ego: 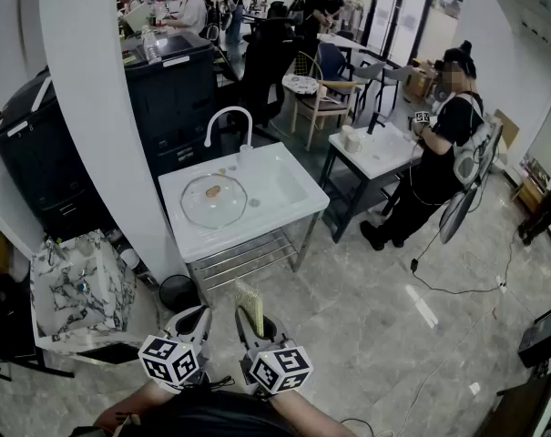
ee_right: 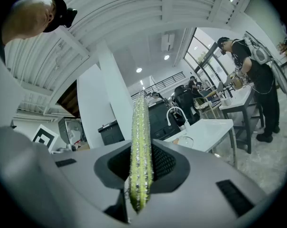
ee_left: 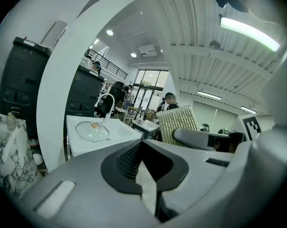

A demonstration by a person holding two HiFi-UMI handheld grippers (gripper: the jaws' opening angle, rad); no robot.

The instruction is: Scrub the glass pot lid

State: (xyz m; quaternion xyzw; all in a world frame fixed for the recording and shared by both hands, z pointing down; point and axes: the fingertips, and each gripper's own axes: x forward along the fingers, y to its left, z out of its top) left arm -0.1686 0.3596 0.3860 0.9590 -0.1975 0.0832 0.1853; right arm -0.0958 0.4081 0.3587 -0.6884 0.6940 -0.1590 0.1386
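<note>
Head view: right hand-held gripper (ego: 252, 322) grips scrub pad (ego: 249, 299); left hand-held gripper (ego: 195, 316) clenched.

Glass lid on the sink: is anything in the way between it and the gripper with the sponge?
Nothing visible. The lid lies flat on the sink top; only floor separates it from the right gripper, shut on the sponge.

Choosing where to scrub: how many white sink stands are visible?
2. Near sink stand holds the glass pot lid; second sink stand is right of it, beside a person. Others may be hidden.
</note>
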